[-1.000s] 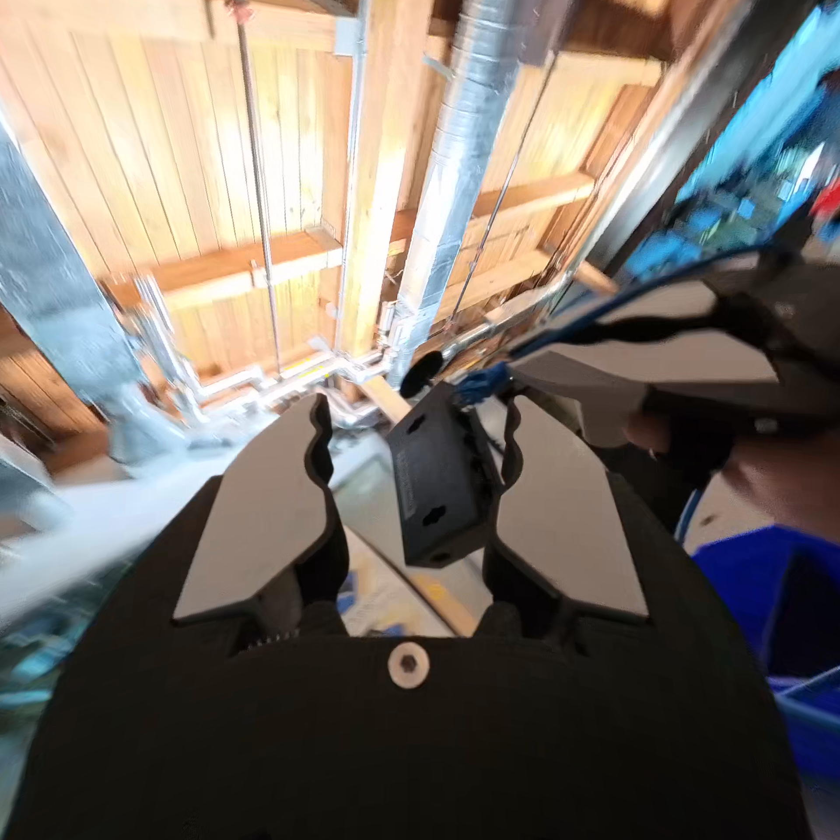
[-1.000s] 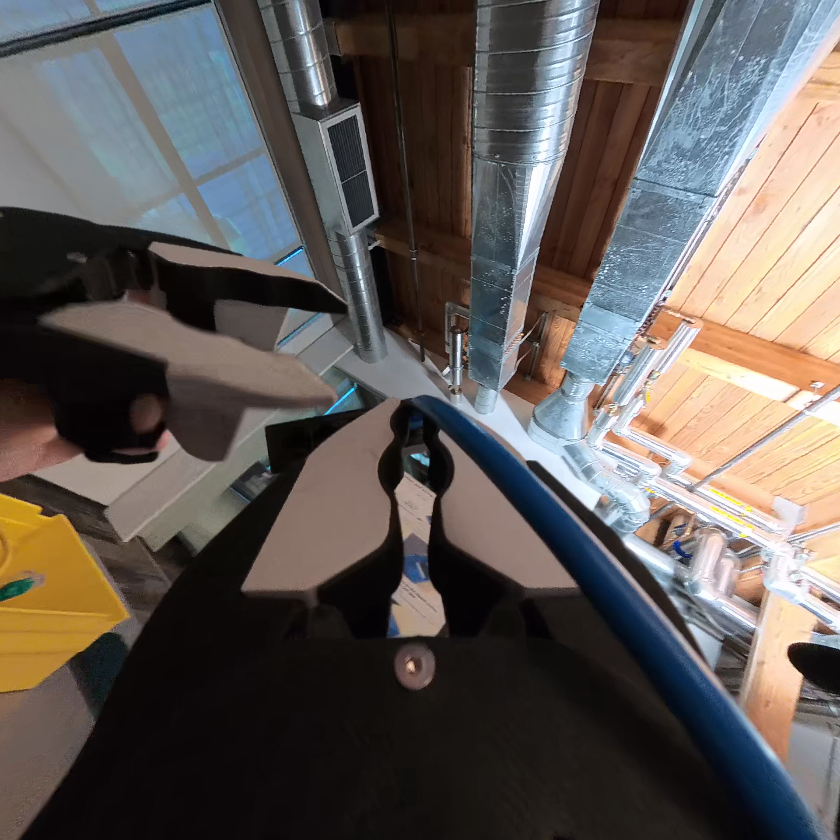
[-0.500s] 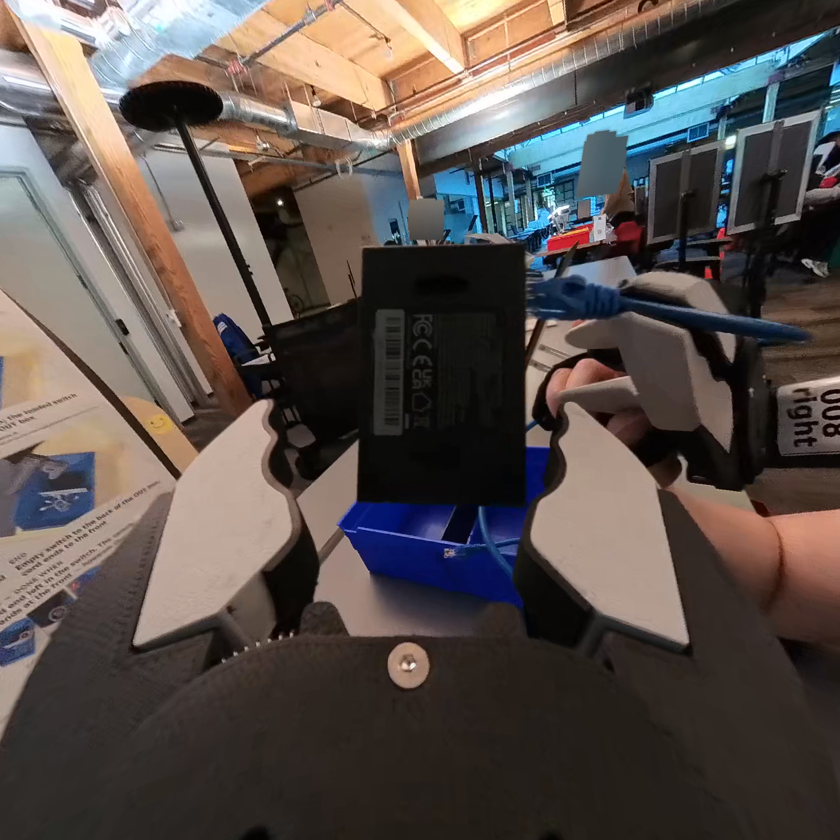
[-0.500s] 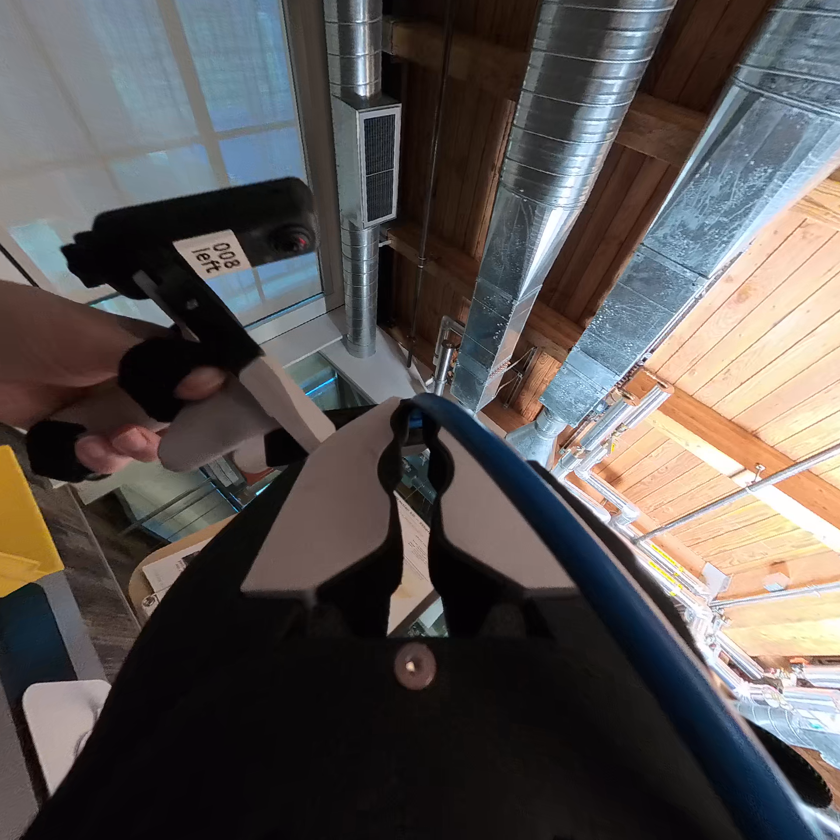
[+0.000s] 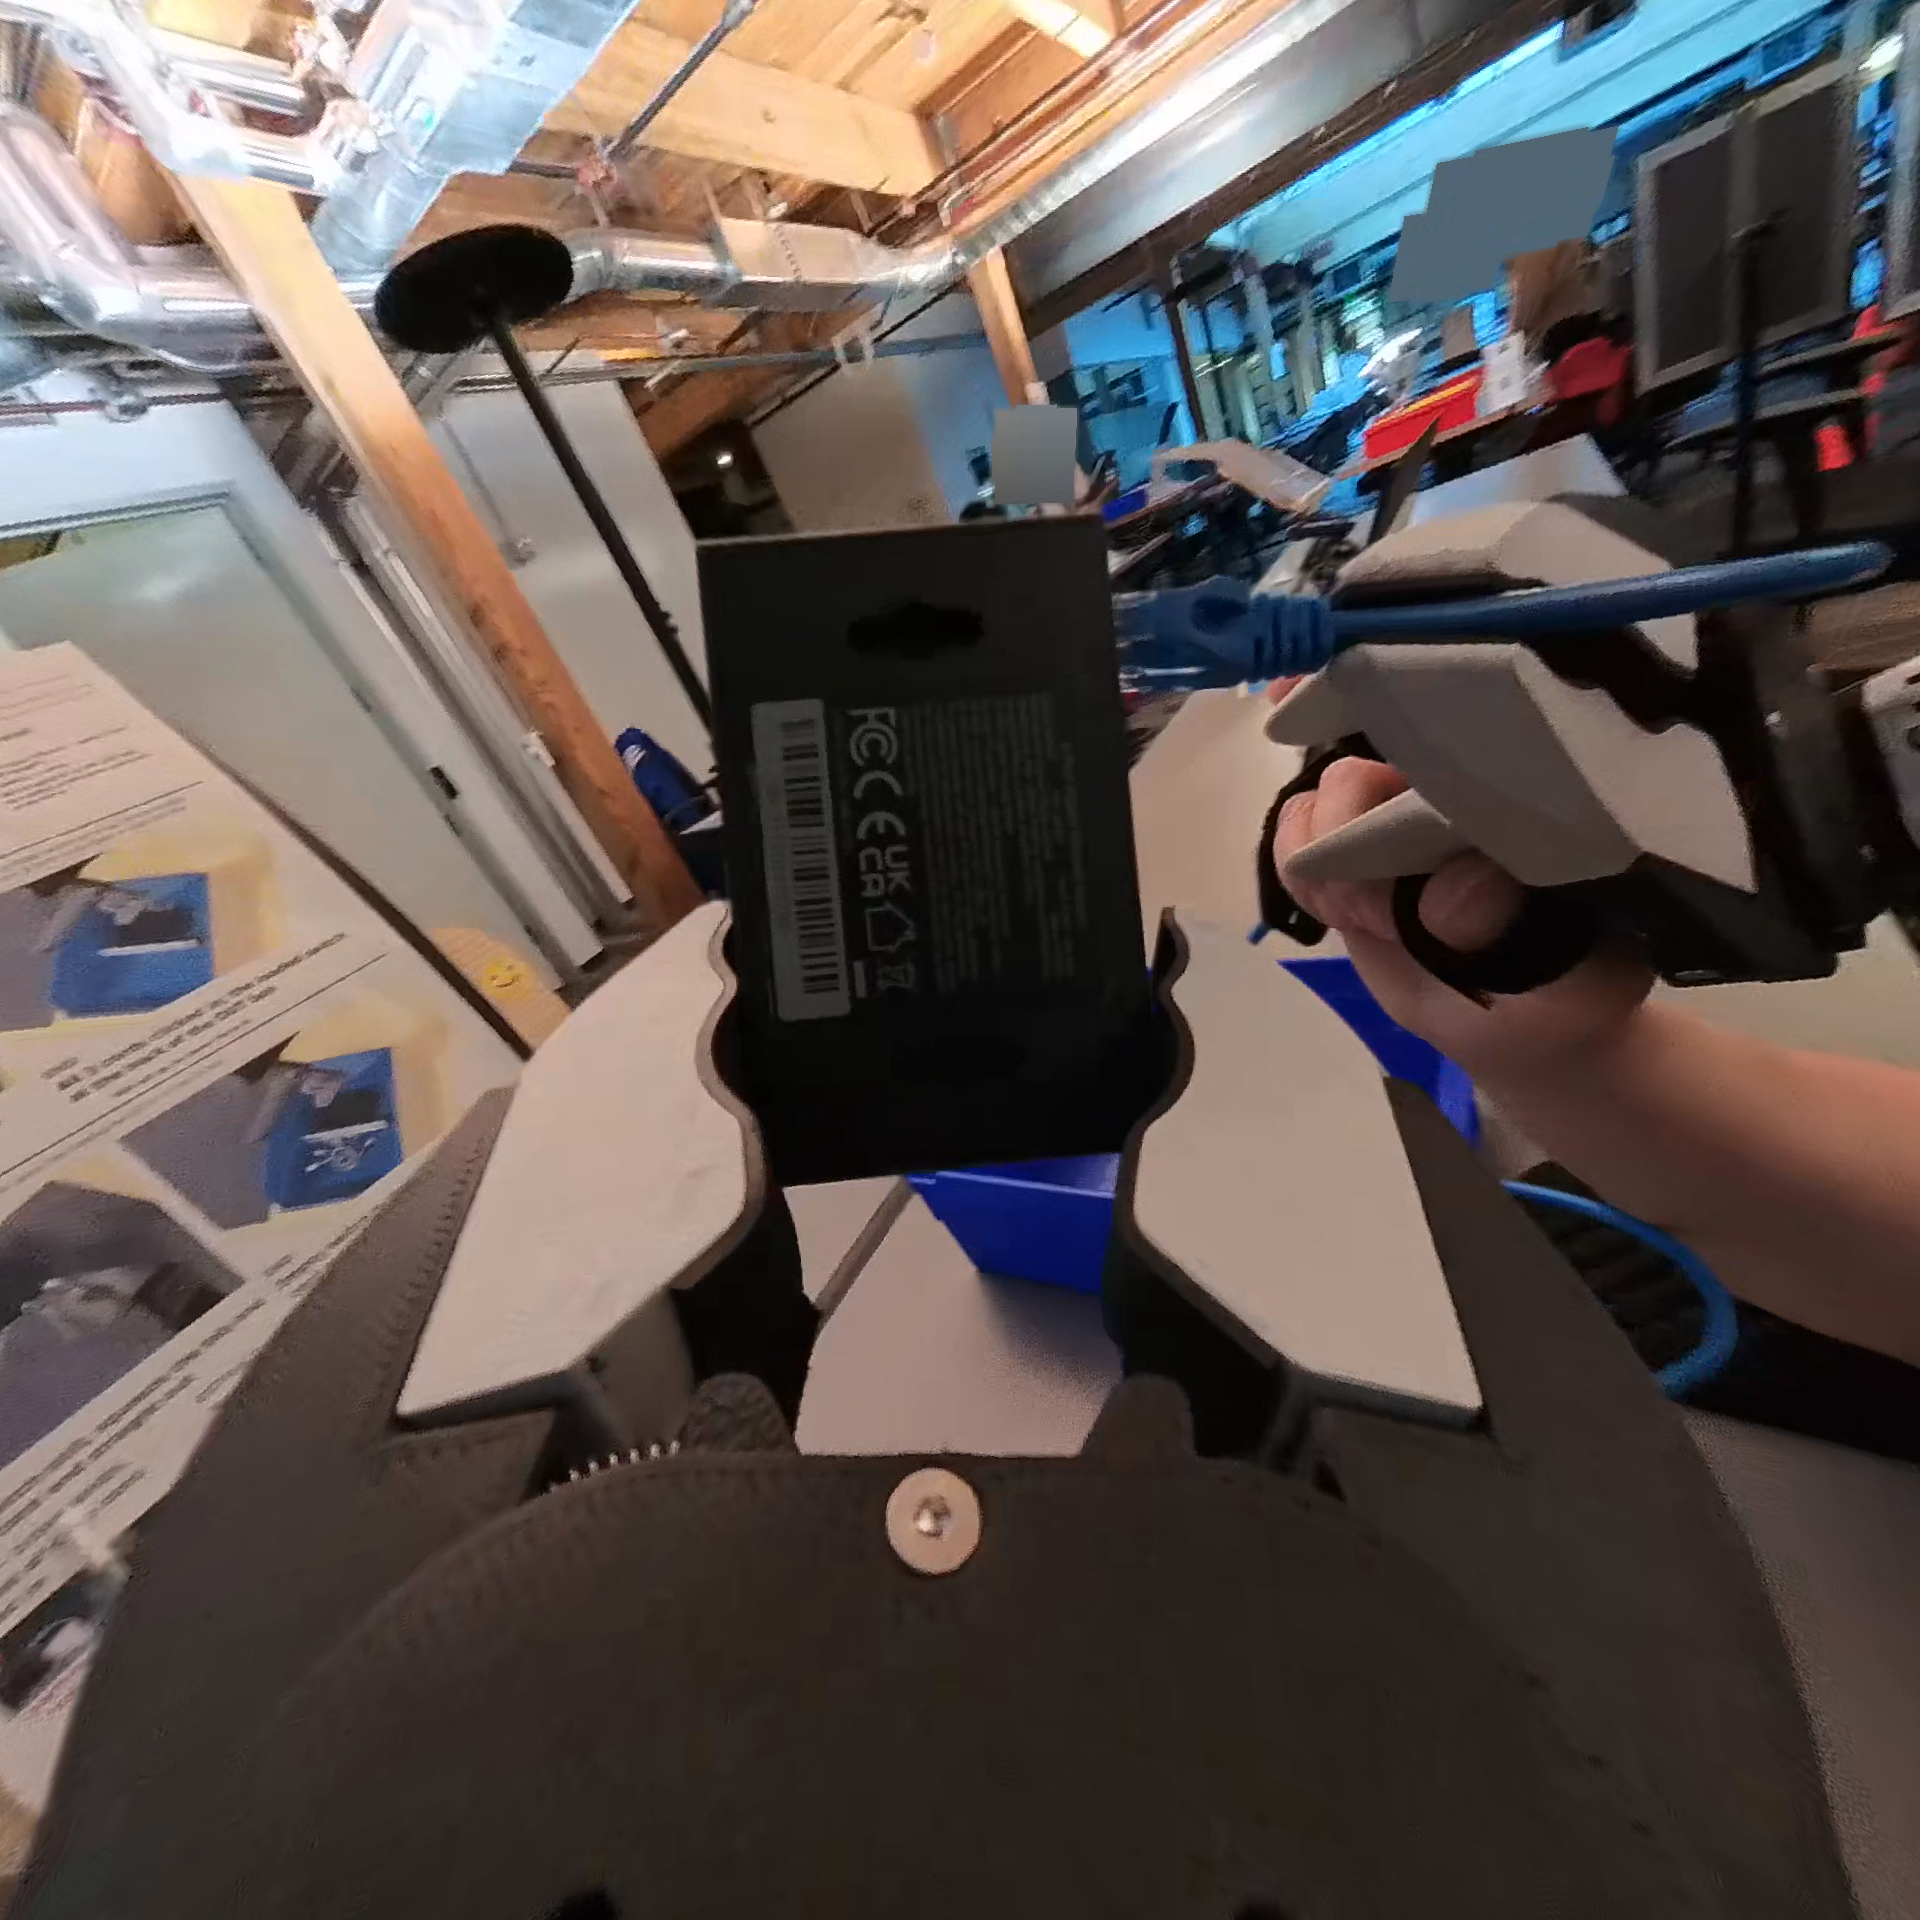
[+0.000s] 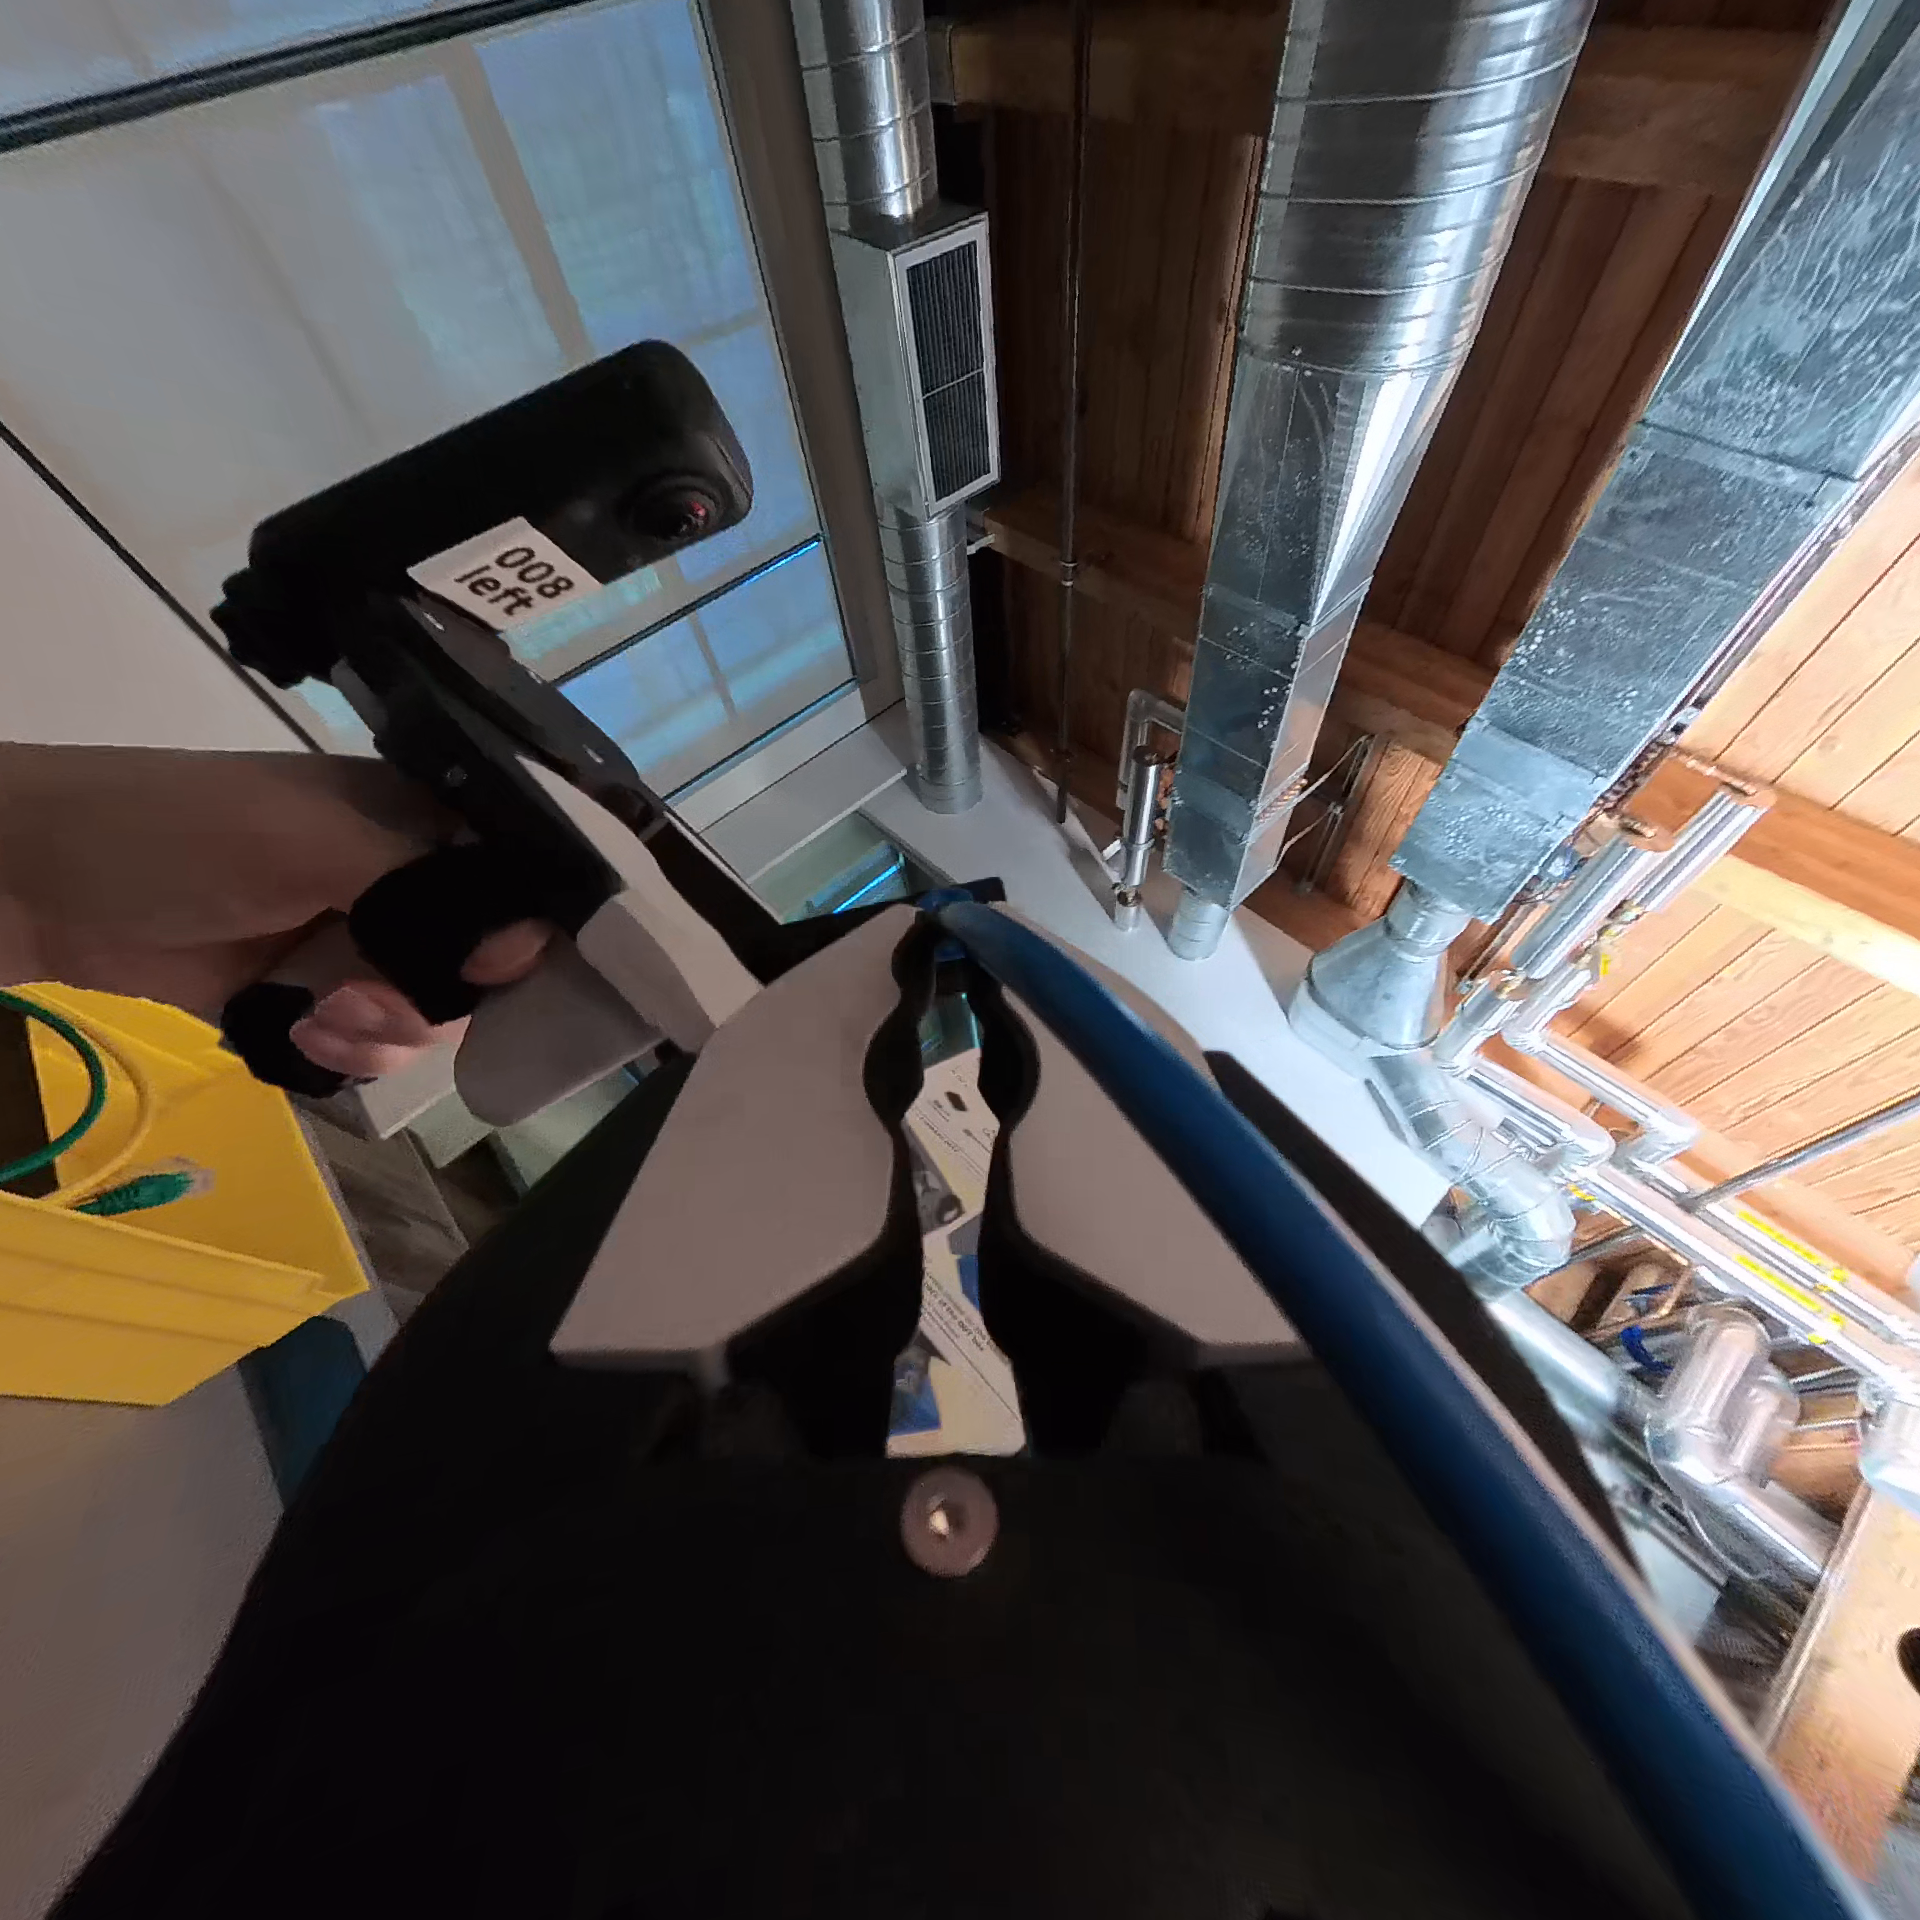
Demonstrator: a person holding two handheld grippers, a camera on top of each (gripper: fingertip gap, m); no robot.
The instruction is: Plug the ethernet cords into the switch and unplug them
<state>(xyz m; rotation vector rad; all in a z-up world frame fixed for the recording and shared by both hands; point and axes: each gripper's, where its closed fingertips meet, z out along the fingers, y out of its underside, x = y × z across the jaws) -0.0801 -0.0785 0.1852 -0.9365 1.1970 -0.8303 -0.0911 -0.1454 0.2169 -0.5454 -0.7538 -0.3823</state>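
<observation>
My left gripper [image 5: 940, 966] clamps the flat black plastic switch [image 5: 920, 821] upright, steadying its ports. My right gripper [image 6: 951, 940] pinches the blue ethernet cord [image 5: 1455, 613], plug just beside the switch's edge for insertion.

Switch [image 5: 925, 831] held upright off the table [image 5: 966, 1361], filling the gap between the left gripper [image 5: 945, 987] fingers. Plug [image 5: 1195, 634] of the blue cord [image 5: 1558, 608] sits just right of the switch's upper right edge; a narrow gap between them. Right gripper [image 5: 1340, 623] and hand [image 5: 1455, 935] occupy the right side. Blue bin [image 5: 1023, 1221] below the switch. Air left of the switch is open.
</observation>
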